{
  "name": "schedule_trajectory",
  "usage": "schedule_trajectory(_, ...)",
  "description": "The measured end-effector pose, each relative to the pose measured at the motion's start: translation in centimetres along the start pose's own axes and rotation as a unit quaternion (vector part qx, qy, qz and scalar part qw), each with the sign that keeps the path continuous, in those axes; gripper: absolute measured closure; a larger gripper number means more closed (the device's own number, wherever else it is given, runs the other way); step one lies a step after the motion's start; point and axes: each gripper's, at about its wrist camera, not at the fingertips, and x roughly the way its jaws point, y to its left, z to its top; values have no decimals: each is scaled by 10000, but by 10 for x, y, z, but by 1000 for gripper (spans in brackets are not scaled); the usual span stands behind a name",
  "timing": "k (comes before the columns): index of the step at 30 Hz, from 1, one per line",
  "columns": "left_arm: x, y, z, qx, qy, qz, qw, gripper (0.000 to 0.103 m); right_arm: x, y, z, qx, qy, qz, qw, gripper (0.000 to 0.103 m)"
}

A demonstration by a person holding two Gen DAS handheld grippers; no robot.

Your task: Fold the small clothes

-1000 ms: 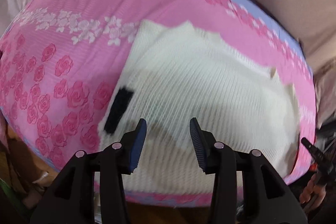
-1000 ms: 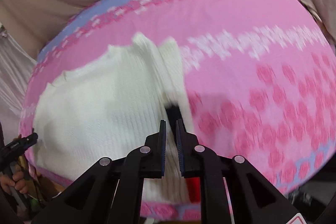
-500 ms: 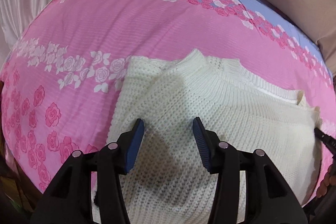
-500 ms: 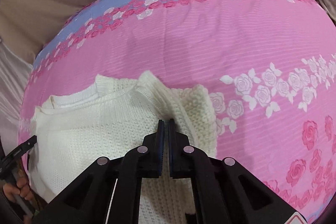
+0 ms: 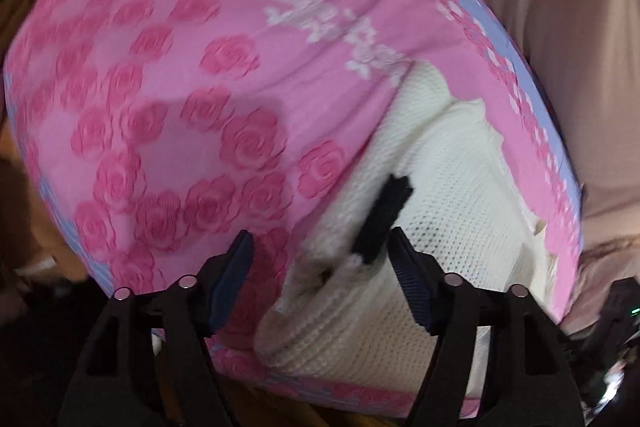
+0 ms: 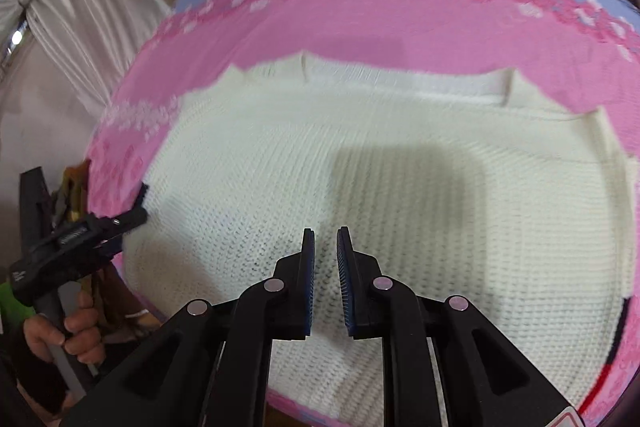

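Now the soft, floppy white knit sweater bends easily, so the wide-apart left gripper and slightly parted, empty right gripper should pinch its edges.

Left gripper just widened, right gripper narrowly parted, both empty, angled down.

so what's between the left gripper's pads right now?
Left wrist view: the left gripper, just opened, holds nothing; the cream sweater's edge with its black patch and pink sheet lie beyond.
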Motion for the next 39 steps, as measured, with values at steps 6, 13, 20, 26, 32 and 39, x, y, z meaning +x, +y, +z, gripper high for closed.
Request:
schedule_trajectory(6,6,-8,-7,130,4,-12,9999,33,20,-3,-6,-3,277,-125,9995,93)
schedule_trajectory(13,3,-26,-7,262,39,-156,9995,71,21,-3,-6,-102,234,-192,9995,94)
schedule_trajectory(20,-59,-120,-29,1748,-636,-708,9800,78,23,-6,-10,74,100,27,9999,95)
schedule_trajectory(26,-72,-218,-81,3354,-578,-1081,9341,78,-10,-41,-21,769,-153,552,9954,86)
schedule_trajectory(32,-23,-263,-146,4341,137,-907,8962,78,-69,-124,-61,1633,-665,266,9840,76)
schedule_trajectory(39,6,-250,-173,4586,661,-432,8852,51,-100,-164,-92,2269,-926,557,9679,53)
